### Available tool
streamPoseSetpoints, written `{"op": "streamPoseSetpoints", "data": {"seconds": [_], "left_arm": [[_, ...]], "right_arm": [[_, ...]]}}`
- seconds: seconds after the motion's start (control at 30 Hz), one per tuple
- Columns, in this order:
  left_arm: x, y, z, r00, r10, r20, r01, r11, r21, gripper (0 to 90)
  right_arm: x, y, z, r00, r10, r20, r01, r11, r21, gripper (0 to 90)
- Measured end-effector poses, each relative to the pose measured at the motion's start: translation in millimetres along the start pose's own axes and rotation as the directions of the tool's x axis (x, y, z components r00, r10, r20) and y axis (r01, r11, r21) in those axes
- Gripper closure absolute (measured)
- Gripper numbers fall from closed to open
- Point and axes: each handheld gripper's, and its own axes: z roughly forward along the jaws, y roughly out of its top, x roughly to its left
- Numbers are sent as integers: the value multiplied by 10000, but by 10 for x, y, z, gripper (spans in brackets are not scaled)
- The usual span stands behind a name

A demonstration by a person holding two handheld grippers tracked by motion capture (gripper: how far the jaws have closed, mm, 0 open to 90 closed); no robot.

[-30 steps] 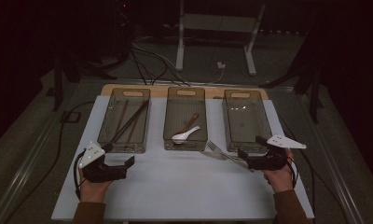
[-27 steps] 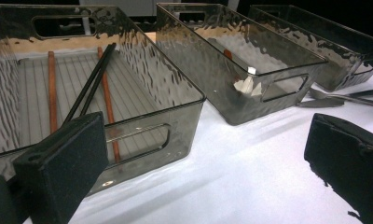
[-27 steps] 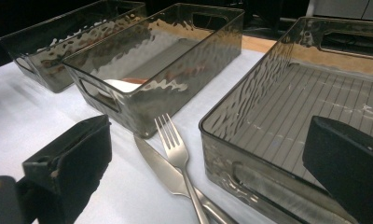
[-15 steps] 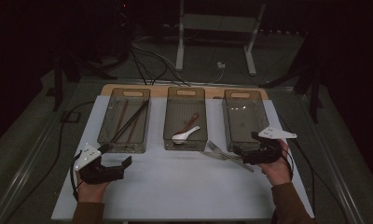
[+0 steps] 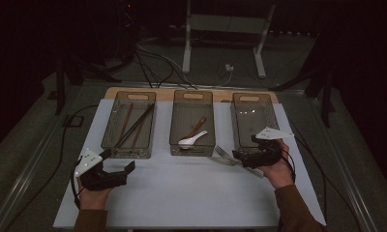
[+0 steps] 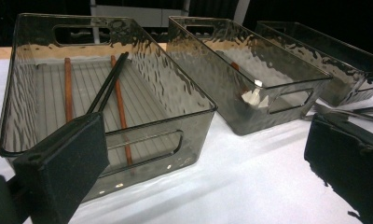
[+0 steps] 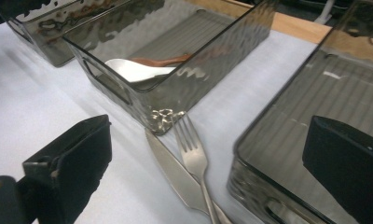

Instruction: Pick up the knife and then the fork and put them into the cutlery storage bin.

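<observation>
Fork (image 7: 194, 154) and knife (image 7: 173, 175) lie between 2 bins, unobstructed.

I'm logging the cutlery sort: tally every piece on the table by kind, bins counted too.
Bins: 3
Chopsticks: 4 (2 black, 2 brown)
Spoons: 2 (1 white, 1 brown)
Forks: 1
Knives: 1
Total: 11

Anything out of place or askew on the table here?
Yes: a fork and knife lie loose on the white sheet, between the middle bin and the right bin, while chopsticks and spoons sit inside bins. The right bin holds nothing.
</observation>
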Motion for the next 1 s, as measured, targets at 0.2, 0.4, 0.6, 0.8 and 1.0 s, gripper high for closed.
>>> {"op": "streamPoseSetpoints", "data": {"seconds": [0.2, 0.4, 0.6, 0.8, 1.0], "left_arm": [[1, -3, -1, 10000, -20, -20, 20, 10000, -11, 6], [-4, -2, -1, 10000, -15, -12, 15, 10000, -27, 6], [1, -2, -7, 10000, -21, -40, 21, 10000, -46, 6], [3, -2, -16, 10000, -31, -40, 31, 10000, -52, 6], [-16, -3, -2, 10000, -3, 5, 3, 10000, -7, 6]], "right_arm": [[15, -6, 93, 9995, 35, -306, -19, 9987, 511, 21], [8, -30, 161, 9992, -151, -368, 192, 9934, 1131, 62], [20, -40, 191, 9988, -456, -192, 480, 9873, 1516, 113], [33, -68, 99, 9983, -579, -82, 585, 9928, 1044, 172], [67, -137, 42, 9957, -851, -355, 884, 9904, 1060, 218]]}}
